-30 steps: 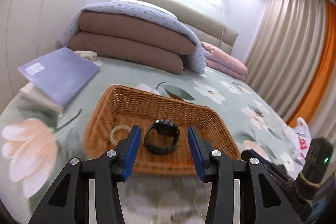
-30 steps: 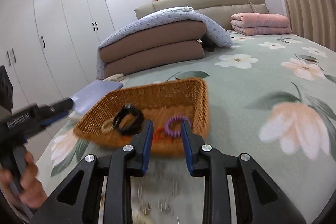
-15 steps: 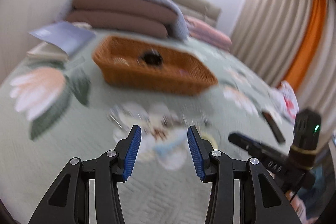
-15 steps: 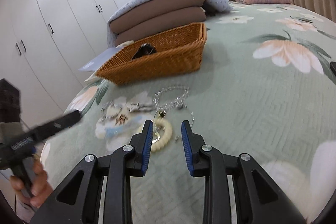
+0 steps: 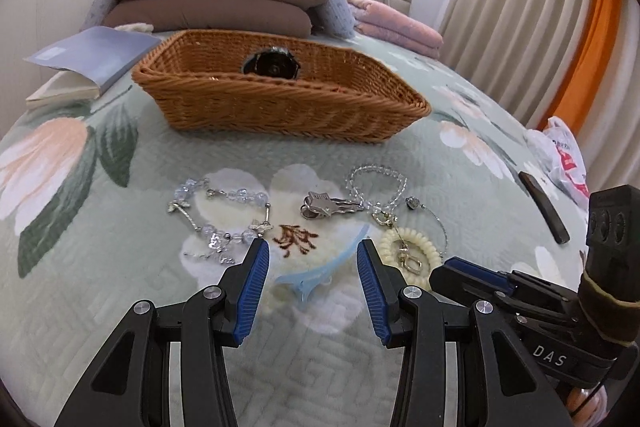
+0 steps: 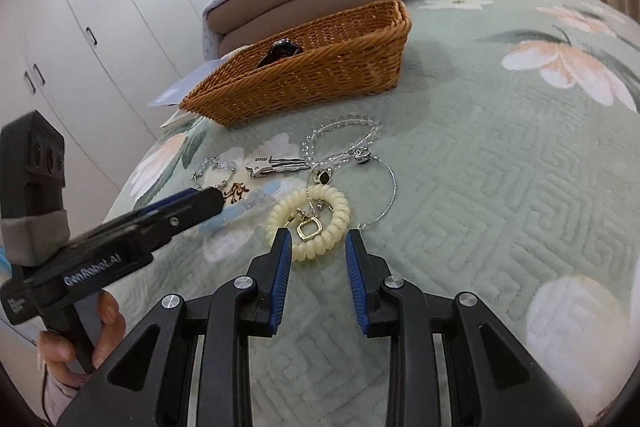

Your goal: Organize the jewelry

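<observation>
A wicker basket (image 5: pixel 280 107) stands on the bed with a black watch (image 5: pixel 272 65) inside; it also shows in the right wrist view (image 6: pixel 320 67). Loose jewelry lies in front of it: a crystal bracelet (image 5: pixel 218 211), a silver clip (image 5: pixel 326 207), a clear bead bracelet (image 5: pixel 376 183), a pale blue hair clip (image 5: pixel 320 271) and a cream coil band (image 6: pixel 308 223) with a gold pendant on it. My left gripper (image 5: pixel 312 259) is open, just above the blue clip. My right gripper (image 6: pixel 314 245) is open, at the near edge of the cream band.
A purple book (image 5: pixel 92 57) lies left of the basket. Folded duvets (image 5: pixel 216 3) are stacked behind it. A dark flat bar (image 5: pixel 544 207) and a plastic bag (image 5: pixel 564 159) lie at the right. Wardrobe doors (image 6: pixel 100 27) stand to the left of the bed.
Both grippers have pulled back from over the basket and dropped low over the loose jewelry on the bedspread. Both stay open and empty.
</observation>
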Demonstrator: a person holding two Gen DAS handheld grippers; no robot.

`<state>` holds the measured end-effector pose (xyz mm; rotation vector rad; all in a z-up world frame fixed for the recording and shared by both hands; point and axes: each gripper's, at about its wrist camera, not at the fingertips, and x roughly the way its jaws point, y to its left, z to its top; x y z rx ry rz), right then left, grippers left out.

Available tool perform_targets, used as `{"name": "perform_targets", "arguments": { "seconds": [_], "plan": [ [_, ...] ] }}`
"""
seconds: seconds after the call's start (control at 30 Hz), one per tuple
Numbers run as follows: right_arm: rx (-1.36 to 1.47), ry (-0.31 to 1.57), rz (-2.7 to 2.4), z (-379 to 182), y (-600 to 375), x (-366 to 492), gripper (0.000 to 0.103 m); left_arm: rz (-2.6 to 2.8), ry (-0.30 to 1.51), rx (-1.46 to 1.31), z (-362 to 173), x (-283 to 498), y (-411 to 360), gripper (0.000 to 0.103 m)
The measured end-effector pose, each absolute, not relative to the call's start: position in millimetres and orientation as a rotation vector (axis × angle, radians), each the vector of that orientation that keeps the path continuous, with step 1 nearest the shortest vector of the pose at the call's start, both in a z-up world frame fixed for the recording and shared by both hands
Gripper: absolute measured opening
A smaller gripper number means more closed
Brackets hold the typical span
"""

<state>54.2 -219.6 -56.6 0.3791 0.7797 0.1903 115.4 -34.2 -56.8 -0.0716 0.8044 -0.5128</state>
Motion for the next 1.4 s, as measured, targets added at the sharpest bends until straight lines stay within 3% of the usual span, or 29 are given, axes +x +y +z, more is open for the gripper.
{"name": "perform_targets", "arguments": {
  "seconds": [0.37,0.5,0.6,0.93,1.0,1.4],
  "plan": [
    [0.212,0.799,0.06,-53,-194,63,0.027,-0.53,0.854,-0.071,-65,128,-43,0.047],
    [0.127,0.79,0.084,-50,-194,48,0.021,-0.599,0.864,-0.054,-65,121,-48,0.037],
    [0.118,0.792,0.093,-45,-201,37,0.018,-0.664,0.876,-0.028,-65,111,-55,0.036],
    [0.25,0.801,0.184,-50,-221,35,0.02,-0.653,0.877,0.022,-68,107,-66,0.035],
    [0.262,0.817,0.182,-49,-227,32,0.021,-0.626,0.863,0.052,-69,106,-68,0.021],
    [0.105,0.93,0.094,-41,-242,-11,0.024,-0.618,0.861,0.066,-68,106,-69,0.021]
  ]
}}
